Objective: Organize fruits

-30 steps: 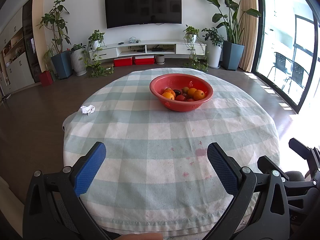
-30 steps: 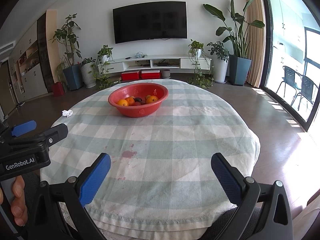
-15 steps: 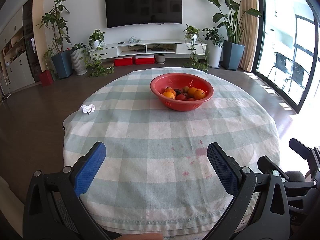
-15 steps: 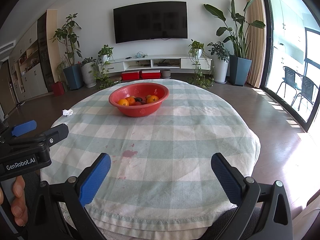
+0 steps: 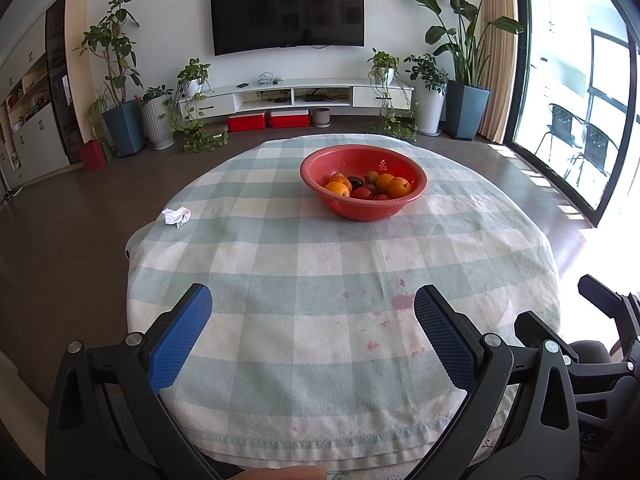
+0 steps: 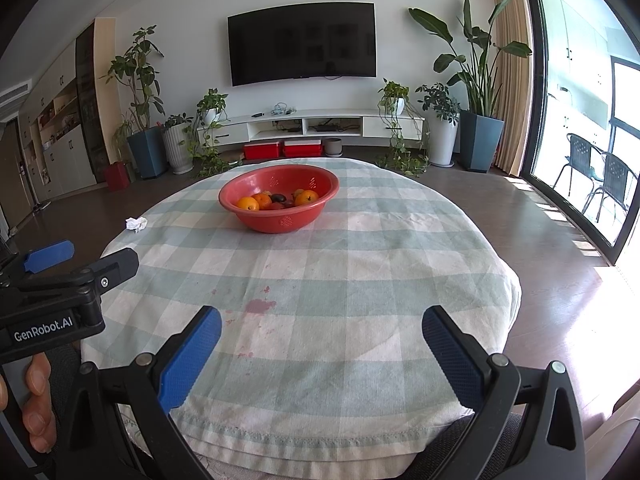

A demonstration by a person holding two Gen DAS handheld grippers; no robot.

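Beside the right gripper (image 6: 320, 344) — left hand's fingers (image 6: 38, 400), unseen elsewhere.

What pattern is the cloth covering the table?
The tablecloth is a pale green and white check with reddish stains near the front; the left wrist view shows it best.

"GenRobot.AI" in white letters on the black body of the left tongs (image 6: 52, 254)

Both wrist cameras are looking forward from the near edge of the tabletop (image 5: 340, 264), low over the cloth, facing the TV (image 5: 287, 11) wall. They're sharing the bowl (image 6: 280, 222), well ahead; the right view is catching the left gripper (image 6: 84, 264) alongside.
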